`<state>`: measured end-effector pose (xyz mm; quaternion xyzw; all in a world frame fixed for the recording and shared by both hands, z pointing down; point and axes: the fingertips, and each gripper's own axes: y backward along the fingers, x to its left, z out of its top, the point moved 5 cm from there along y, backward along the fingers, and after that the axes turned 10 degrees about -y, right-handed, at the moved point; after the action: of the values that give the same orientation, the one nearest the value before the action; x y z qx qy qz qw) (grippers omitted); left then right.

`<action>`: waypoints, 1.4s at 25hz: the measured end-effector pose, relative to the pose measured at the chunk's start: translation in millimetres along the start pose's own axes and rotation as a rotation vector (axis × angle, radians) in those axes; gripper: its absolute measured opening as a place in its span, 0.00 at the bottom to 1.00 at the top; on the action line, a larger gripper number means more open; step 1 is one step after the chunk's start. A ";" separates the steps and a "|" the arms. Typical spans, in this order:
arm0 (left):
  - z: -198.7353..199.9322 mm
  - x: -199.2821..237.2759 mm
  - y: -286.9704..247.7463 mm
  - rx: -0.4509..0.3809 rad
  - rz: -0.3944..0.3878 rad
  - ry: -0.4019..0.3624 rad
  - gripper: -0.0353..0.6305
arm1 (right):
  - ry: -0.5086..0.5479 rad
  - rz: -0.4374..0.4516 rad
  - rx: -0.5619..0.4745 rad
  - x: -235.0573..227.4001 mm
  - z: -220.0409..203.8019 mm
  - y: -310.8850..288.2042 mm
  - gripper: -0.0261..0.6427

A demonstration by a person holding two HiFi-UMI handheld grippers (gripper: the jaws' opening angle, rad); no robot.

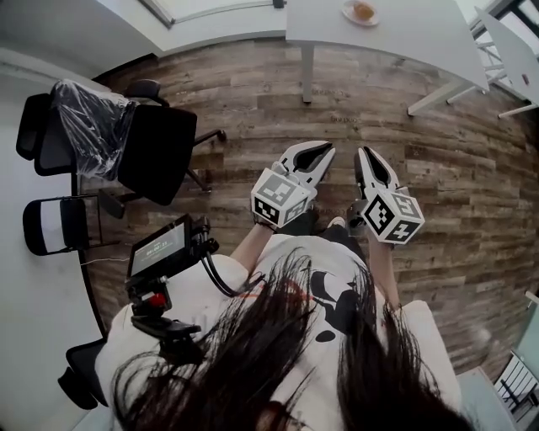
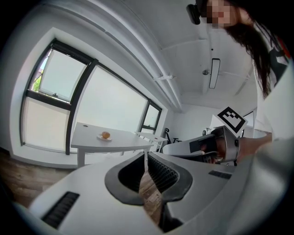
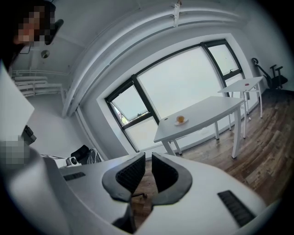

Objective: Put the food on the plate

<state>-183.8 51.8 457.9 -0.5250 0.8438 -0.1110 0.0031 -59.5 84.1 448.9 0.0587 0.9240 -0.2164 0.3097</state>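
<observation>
Wood-plank flooring [image 1: 253, 93] fills most of my head view, with white walls and tall windows beyond. Farthest left I see a black folding chair [image 1: 55, 226] and a black office chair [image 1: 160, 156] with a plastic-wrapped bundle [image 1: 88, 126] draped over its back. A small monitor [image 1: 160, 247] sits on a mount at the person's chest. The left claw [image 1: 320, 154] hangs over the floor with its jaws closed tip to tip and nothing between them. Far ahead stands a white table [image 1: 421, 34], carrying a small white plate [image 1: 349, 14] with a round orange-brown piece of food [image 1: 363, 11] on it, well apart from both claws. The right claw [image 1: 369, 160], just beside the left one, is likewise closed and empty. A second white table [image 1: 514, 50] stands at the right edge.
</observation>
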 end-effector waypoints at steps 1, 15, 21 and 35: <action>-2.0 -3.8 0.8 0.004 0.000 0.002 0.06 | -0.003 -0.002 0.004 -2.3 -2.7 2.9 0.12; -3.8 -126.2 5.0 0.007 0.034 -0.049 0.06 | 0.030 0.055 0.021 -40.0 -28.4 106.7 0.12; -9.8 -151.2 9.0 0.021 0.058 -0.049 0.06 | 0.035 0.070 0.047 -51.4 -33.5 123.2 0.12; -10.5 -192.0 26.8 0.035 0.149 -0.087 0.06 | 0.082 0.157 0.094 -52.5 -43.1 159.1 0.12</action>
<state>-122.7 235.3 441.7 -0.4650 0.8775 -0.1022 0.0572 -2.4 247.3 453.2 0.1540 0.9174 -0.2321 0.2843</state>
